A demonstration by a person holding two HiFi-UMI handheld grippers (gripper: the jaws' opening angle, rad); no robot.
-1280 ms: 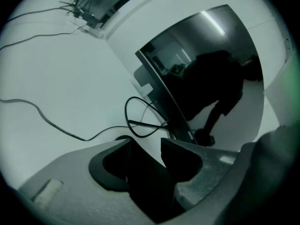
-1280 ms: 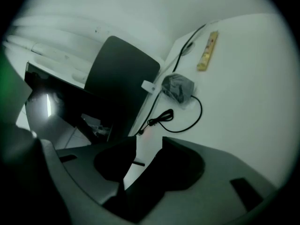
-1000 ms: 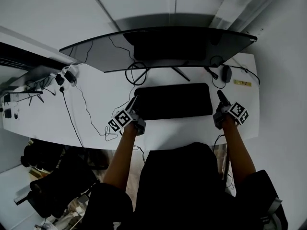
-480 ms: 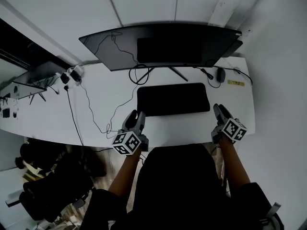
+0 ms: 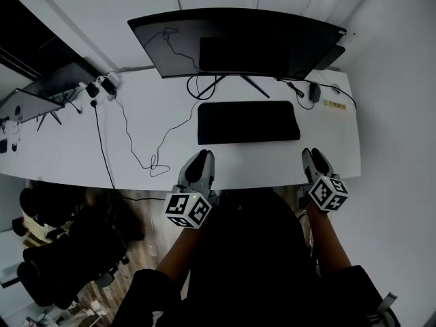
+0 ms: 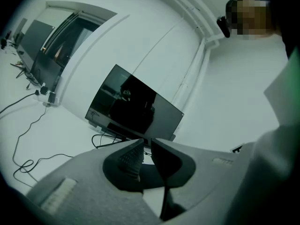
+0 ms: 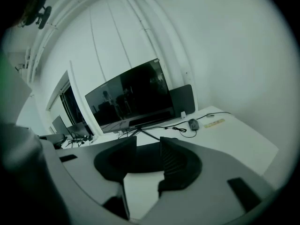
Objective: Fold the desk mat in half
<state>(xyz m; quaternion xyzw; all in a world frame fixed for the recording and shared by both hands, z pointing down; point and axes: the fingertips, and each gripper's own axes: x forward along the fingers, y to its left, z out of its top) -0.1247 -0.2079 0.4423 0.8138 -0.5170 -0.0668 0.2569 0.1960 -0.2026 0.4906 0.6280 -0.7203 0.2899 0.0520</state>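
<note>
The black desk mat (image 5: 247,122) lies flat on the white desk (image 5: 82,148) in front of the monitor, as one dark rectangle. Both grippers hover off the mat, near the desk's front edge. My left gripper (image 5: 202,155) is short of the mat's near left corner. Its jaws have just been closing and stand a thin slit apart, with nothing between them (image 6: 146,139). My right gripper (image 5: 310,154) is beyond the mat's near right corner, open and holding nothing (image 7: 148,138). Past its jaws the mat (image 7: 146,158) shows dark.
A wide curved monitor (image 5: 238,43) stands at the back of the desk. A black cable (image 5: 136,142) loops across the left part. A mouse (image 5: 315,92) and a yellow label (image 5: 334,104) lie at the back right. A dark chair (image 5: 61,257) stands on the floor at the left.
Both grippers have drawn back from the mat's near corners toward the person and risen. The left jaws have narrowed. The mat lies where it did.
</note>
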